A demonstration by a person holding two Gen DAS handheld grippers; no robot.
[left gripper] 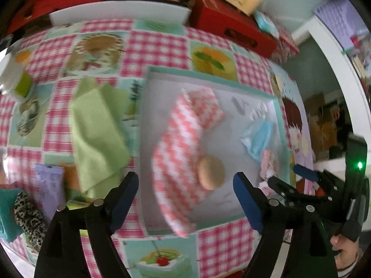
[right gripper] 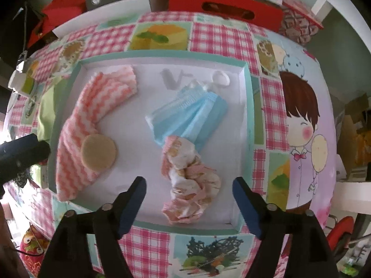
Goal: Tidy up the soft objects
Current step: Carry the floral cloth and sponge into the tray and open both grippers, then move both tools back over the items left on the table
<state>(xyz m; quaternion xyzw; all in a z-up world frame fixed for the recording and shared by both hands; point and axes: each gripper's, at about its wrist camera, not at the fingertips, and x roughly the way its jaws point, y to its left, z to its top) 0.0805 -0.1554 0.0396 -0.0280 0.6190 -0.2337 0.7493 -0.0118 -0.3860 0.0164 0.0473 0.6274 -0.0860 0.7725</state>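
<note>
A shallow white tray with a teal rim [right gripper: 162, 54] lies on the checked tablecloth. Inside it are a pink-and-white zigzag cloth [right gripper: 78, 139], with a round beige pad [right gripper: 99, 153] on top, a pleated blue face mask [right gripper: 190, 115] and a crumpled pink floral scrunchie [right gripper: 190, 185]. My right gripper [right gripper: 189, 181] stands open just above the scrunchie, its blue pads apart on either side and not touching it. My left gripper [left gripper: 185, 178] is open over the zigzag cloth [left gripper: 183, 143] and the beige pad [left gripper: 211, 172], holding nothing.
Left of the tray [left gripper: 208, 73] a green cloth [left gripper: 97, 134] lies on the tablecloth, with a purple packet [left gripper: 49, 185], a leopard-print piece [left gripper: 30, 217] and a teal cloth [left gripper: 7, 213] nearer. A red box [left gripper: 231, 27] stands at the back. The table edge runs along the right.
</note>
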